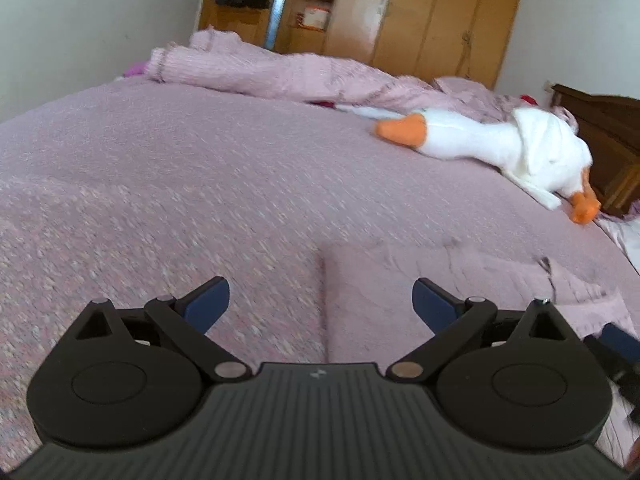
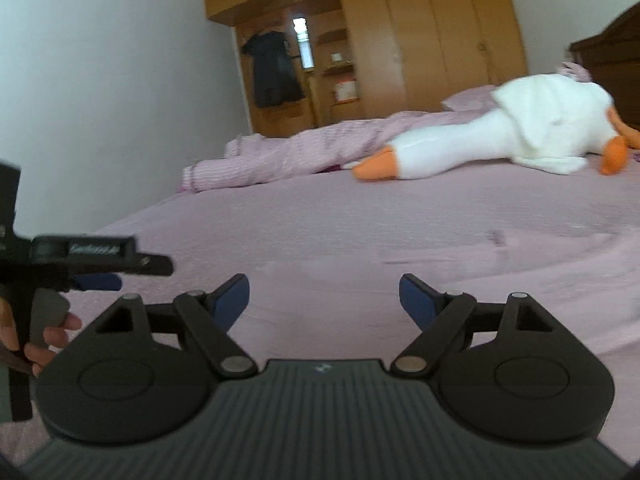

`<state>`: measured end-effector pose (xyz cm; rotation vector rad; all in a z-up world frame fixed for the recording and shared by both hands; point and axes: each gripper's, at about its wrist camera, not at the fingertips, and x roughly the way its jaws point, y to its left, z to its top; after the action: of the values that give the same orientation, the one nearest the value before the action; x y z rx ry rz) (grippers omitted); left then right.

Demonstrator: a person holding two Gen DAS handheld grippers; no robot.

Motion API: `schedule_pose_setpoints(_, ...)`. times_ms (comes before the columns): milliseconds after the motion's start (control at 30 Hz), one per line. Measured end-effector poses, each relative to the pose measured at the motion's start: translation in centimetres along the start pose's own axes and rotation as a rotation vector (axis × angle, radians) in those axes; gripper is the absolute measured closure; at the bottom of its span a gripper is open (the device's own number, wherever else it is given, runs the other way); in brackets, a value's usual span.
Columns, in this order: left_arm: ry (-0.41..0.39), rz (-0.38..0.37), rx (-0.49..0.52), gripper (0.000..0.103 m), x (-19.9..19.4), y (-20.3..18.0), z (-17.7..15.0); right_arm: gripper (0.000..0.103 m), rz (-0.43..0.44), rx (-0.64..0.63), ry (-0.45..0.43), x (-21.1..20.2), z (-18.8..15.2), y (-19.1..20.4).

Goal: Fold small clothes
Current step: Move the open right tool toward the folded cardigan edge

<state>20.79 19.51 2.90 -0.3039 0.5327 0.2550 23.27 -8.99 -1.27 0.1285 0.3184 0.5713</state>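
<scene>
A small pink garment lies flat on the pink bedspread and almost blends into it. In the left wrist view its straight left edge runs between the fingers of my left gripper, which is open and holds nothing. One tip of the right gripper shows at the garment's right edge. In the right wrist view my right gripper is open and empty, low over the bed, with the garment spreading ahead and to the right. The left gripper appears at far left, held by a hand.
A white plush goose with an orange beak lies across the far right of the bed. A crumpled pink blanket lines the far edge. Beyond are a wooden wardrobe and a dark headboard.
</scene>
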Motion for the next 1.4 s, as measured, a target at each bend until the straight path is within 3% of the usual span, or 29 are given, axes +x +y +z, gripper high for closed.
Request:
schedule_pose_setpoints(167,0.078,-0.091,-0.017,0.002,-1.4,-0.4,-2.3,0.020,-0.062,-0.009,0.020,-4.2,0.4,-5.1)
schedule_pose_setpoints(300,0.120,-0.141,-0.088,0.002,-3.0,-0.7,-4.2,0.020,-0.050,0.095,0.070,-7.8,0.4,-9.8)
schedule_pose_setpoints(433,0.176,-0.192,-0.056,0.002,-5.5,-1.6,-7.2,0.019,-0.044,0.177,0.100,-11.9,-0.1,-13.9)
schedule_pose_setpoints(567,0.212,-0.211,-0.102,0.002,-8.7,-1.3,-10.4,0.019,-0.033,0.246,0.093,-16.7,-1.9,-17.6)
schedule_pose_setpoints(733,0.259,-0.257,-0.146,0.002,-12.5,-0.5,-14.3,0.017,-0.125,0.376,0.006,-21.6,-4.2,-21.1)
schedule_pose_setpoints(900,0.292,-0.344,-0.186,0.003,-15.8,-0.1,-17.1,0.017,-0.051,0.516,-0.007,-23.2,-5.4,-23.8)
schedule_pose_setpoints(1067,0.329,-0.409,-0.232,0.003,-17.3,-0.1,-18.6,0.017,0.017,0.578,0.147,-22.9,-8.4,-24.6)
schedule_pose_setpoints(1167,0.329,-0.444,-0.251,0.003,-16.0,-0.5,-18.3,0.019,0.034,0.561,0.185,-23.4,-9.4,-24.2)
schedule_pose_setpoints(1400,0.264,-0.496,-0.293,0.003,-11.4,-0.6,-15.8,0.020,0.087,0.675,0.120,-22.4,-9.9,-26.1)
